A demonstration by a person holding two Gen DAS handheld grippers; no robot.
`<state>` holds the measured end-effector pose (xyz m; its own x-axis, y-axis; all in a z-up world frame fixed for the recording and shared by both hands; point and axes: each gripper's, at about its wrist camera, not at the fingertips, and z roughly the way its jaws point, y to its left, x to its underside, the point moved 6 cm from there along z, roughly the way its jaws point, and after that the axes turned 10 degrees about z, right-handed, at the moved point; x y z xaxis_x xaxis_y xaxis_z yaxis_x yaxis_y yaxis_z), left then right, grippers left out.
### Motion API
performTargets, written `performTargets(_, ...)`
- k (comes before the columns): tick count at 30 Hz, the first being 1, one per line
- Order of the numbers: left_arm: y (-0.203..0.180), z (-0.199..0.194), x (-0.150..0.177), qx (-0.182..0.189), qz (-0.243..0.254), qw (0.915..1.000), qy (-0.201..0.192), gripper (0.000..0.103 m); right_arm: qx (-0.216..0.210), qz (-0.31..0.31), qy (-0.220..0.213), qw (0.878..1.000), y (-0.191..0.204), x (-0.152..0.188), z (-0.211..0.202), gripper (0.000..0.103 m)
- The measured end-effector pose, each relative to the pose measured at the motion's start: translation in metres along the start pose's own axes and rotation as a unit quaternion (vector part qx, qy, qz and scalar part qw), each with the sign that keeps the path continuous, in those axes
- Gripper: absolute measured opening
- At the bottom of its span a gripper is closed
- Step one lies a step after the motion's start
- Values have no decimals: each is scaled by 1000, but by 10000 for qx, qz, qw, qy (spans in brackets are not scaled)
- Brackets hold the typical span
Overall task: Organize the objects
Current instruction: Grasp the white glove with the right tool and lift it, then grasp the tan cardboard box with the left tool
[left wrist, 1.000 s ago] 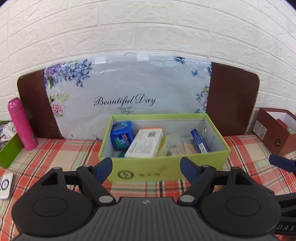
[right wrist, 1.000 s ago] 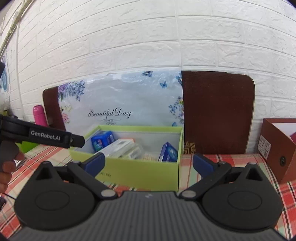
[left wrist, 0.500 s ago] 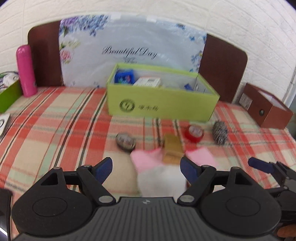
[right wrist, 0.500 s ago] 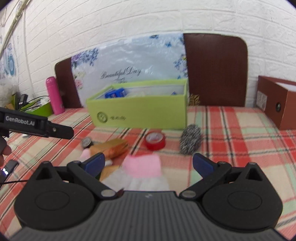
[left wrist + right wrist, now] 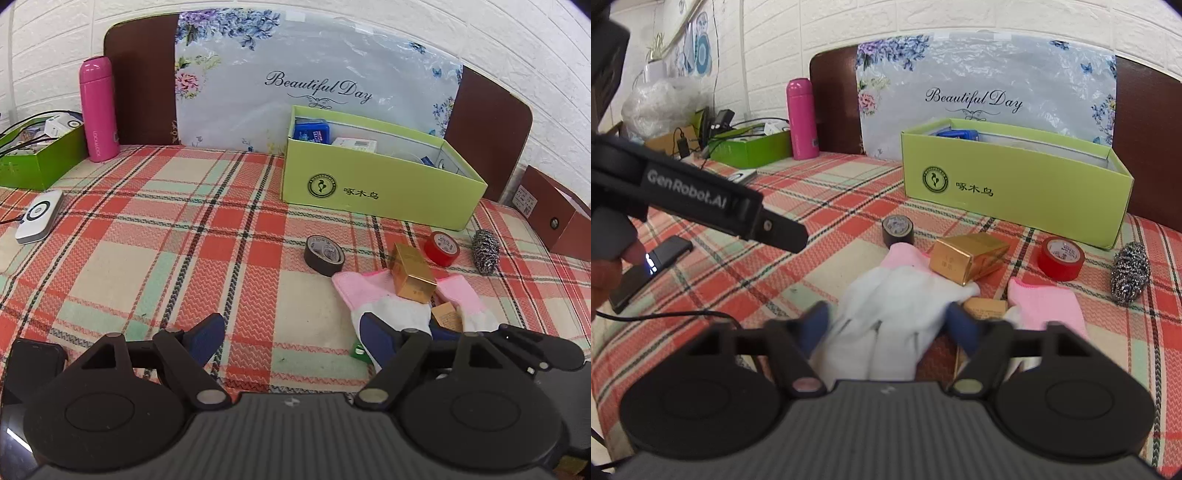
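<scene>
Right tool (image 5: 886,325) now closing around glove (image 5: 897,291), white, pink-cuffed

- White glove with pink cuff (image 5: 894,295) lies flat, nearest, centre.
- Gold box (image 5: 967,256) rests tilted on its far edge.
- Black tape roll (image 5: 897,229) lies far left; red tape roll (image 5: 1061,257) and steel scourer (image 5: 1130,273) far right.
- Open green box (image 5: 1015,188) stands farthest.

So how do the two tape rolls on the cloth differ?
The black tape roll is dark and lies left of the gold box; the red tape roll is bright red and lies right of the box, nearer the steel scourer. Both lie loose on the cloth before the green box, untouched.
</scene>
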<state>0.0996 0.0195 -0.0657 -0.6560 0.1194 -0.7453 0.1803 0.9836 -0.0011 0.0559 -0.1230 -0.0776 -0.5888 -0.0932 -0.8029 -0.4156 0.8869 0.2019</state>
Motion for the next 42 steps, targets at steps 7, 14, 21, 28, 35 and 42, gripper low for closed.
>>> performTargets(7, -25, 8, -13, 341, 227, 9991, -90, 83, 54, 528, -651, 9965, -43, -26, -57, 10)
performTargets(14, -80, 40, -40, 852, 514, 9947, -247, 83, 896, 1024, -847, 9871, -105, -15, -101, 10)
performTargets(21, -122, 91, -52, 1319, 309, 9905, 252, 84, 1528, 1262, -657, 9780, -141, 11, -112, 10)
performTargets(28, -145, 128, -57, 1278, 342, 9891, 649, 84, 1728, 1495, -526, 9721, -156, 26, -113, 12)
performTargets(35, -148, 133, -66, 1138, 1062, 9865, 515, 49, 1609, 1438, -488, 9752, -153, 24, -108, 22)
performTargets(42, -123, 124, -58, 978, 925, 9897, 482, 49, 1477, 1422, -393, 9780, -155, 21, -93, 43)
